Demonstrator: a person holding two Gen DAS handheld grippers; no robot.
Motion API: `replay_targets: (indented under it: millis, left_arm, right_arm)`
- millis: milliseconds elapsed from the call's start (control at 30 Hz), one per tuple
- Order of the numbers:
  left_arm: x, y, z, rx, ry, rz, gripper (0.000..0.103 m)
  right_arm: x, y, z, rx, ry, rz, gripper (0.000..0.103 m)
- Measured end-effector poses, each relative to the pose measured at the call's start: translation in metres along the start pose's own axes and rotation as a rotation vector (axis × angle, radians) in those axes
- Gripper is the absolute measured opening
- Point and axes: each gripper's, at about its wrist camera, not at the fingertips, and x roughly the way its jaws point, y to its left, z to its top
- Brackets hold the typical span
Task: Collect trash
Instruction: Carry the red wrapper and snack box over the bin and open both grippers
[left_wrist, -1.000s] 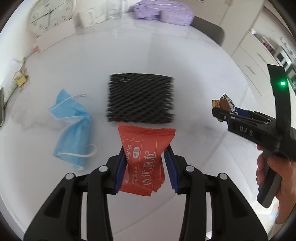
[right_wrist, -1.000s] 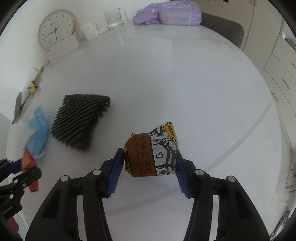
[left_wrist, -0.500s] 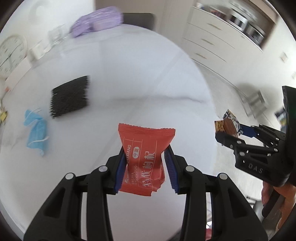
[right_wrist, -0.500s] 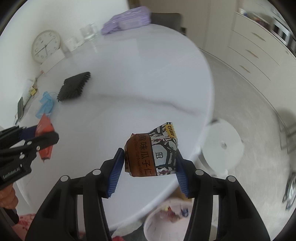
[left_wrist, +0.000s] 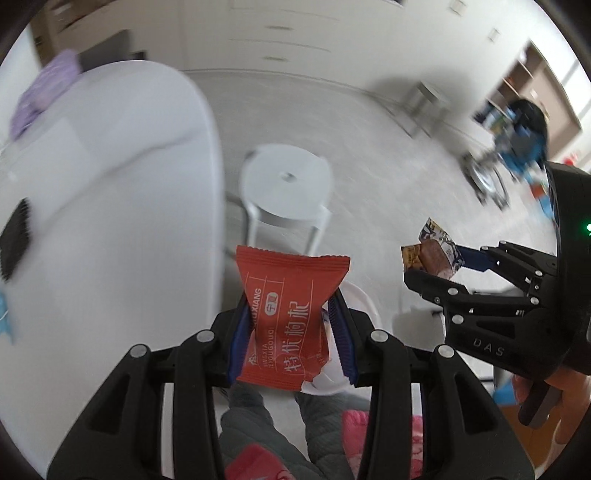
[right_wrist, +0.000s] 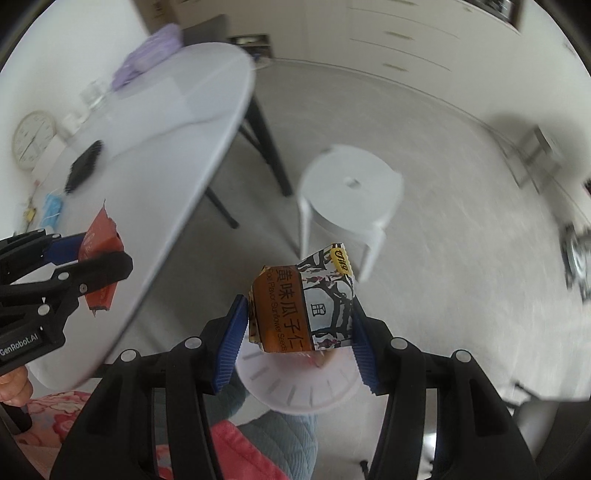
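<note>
**Both wrappers carried off the table to the bin**

Swung away from the white table (right_wrist: 177, 110), both grippers now hang above the floor. Left gripper (left_wrist: 291, 325) clamps a red snack wrapper (left_wrist: 288, 314) over the white trash bin (left_wrist: 364, 306). Right gripper (right_wrist: 297, 332) pinches a sunflower seed packet (right_wrist: 303, 306) above that bin's rim (right_wrist: 295, 391). Beyond the bin stands a white stool (right_wrist: 351, 188) — farther left, on the table, lie black foam netting (right_wrist: 83, 166) and a blue face mask (right_wrist: 51, 208).
</note>
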Motion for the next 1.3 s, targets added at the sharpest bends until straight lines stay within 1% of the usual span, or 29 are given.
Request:
replay_targets:
  millis: [133, 233, 300, 367, 400, 433, 467, 600, 667, 733, 867, 967, 1000, 1033, 1100, 1133, 1200, 1300]
  left_arm:
    - [0.019, -0.035, -0.001, 0.041, 0.047, -0.025, 0.039]
    - [0.029, -0.052, -0.003, 0.060, 0.080, -0.036, 0.040]
    - [0.035, -0.062, -0.004, 0.063, 0.096, -0.035, 0.049]
    - [0.036, -0.070, -0.007, 0.068, 0.101, -0.022, 0.067]
    - [0.034, -0.072, -0.009, 0.071, 0.100, -0.017, 0.071]
    - [0.033, -0.074, -0.009, 0.073, 0.098, -0.010, 0.078]
    - [0.033, -0.077, -0.010, 0.077, 0.092, 0.001, 0.084]
    - [0.028, -0.078, -0.007, 0.076, 0.081, 0.022, 0.087]
    - [0.026, -0.075, -0.006, 0.070, 0.077, 0.043, 0.092]
    - [0.021, -0.071, -0.006, 0.053, 0.060, 0.061, 0.095]
    - [0.010, -0.059, -0.002, 0.012, 0.035, 0.079, 0.095]
    - [0.004, -0.049, 0.001, -0.022, 0.020, 0.089, 0.095]
    - [0.003, -0.048, 0.002, -0.030, 0.017, 0.093, 0.095]
    - [0.001, -0.046, 0.002, -0.040, 0.013, 0.095, 0.095]
    - [-0.002, -0.040, 0.001, -0.060, 0.008, 0.100, 0.095]
    - [-0.004, -0.038, 0.001, -0.069, 0.006, 0.103, 0.095]
    - [-0.008, -0.033, 0.000, -0.085, 0.000, 0.109, 0.095]
    - [-0.013, -0.025, -0.003, -0.105, -0.008, 0.115, 0.095]
  right_arm:
    - [-0.004, -0.037, -0.022, 0.065, 0.012, -0.017, 0.055]
    - [-0.008, -0.056, -0.031, 0.082, 0.009, -0.018, 0.055]
    - [-0.008, -0.061, -0.033, 0.084, 0.010, -0.013, 0.055]
    - [-0.006, -0.066, -0.035, 0.080, 0.014, -0.009, 0.055]
    - [-0.006, -0.069, -0.036, 0.076, 0.016, -0.006, 0.055]
    - [-0.004, -0.070, -0.036, 0.071, 0.020, -0.003, 0.055]
    - [-0.003, -0.068, -0.035, 0.067, 0.022, 0.000, 0.055]
    - [0.000, -0.071, -0.035, 0.055, 0.027, 0.015, 0.055]
    - [0.001, -0.072, -0.037, 0.049, 0.027, 0.020, 0.055]
    - [0.001, -0.072, -0.038, 0.042, 0.027, 0.026, 0.056]
    - [0.004, -0.064, -0.038, 0.013, 0.035, 0.047, 0.058]
    - [0.009, -0.053, -0.040, -0.030, 0.056, 0.075, 0.069]
    - [0.011, -0.048, -0.041, -0.041, 0.063, 0.086, 0.077]
    - [0.013, -0.044, -0.040, -0.051, 0.070, 0.094, 0.087]
    - [0.016, -0.035, -0.041, -0.068, 0.076, 0.087, 0.098]
    - [0.019, -0.032, -0.041, -0.071, 0.083, 0.079, 0.100]
    - [0.024, -0.028, -0.041, -0.071, 0.113, 0.067, 0.100]
    - [0.027, -0.026, -0.038, -0.061, 0.119, 0.046, 0.100]
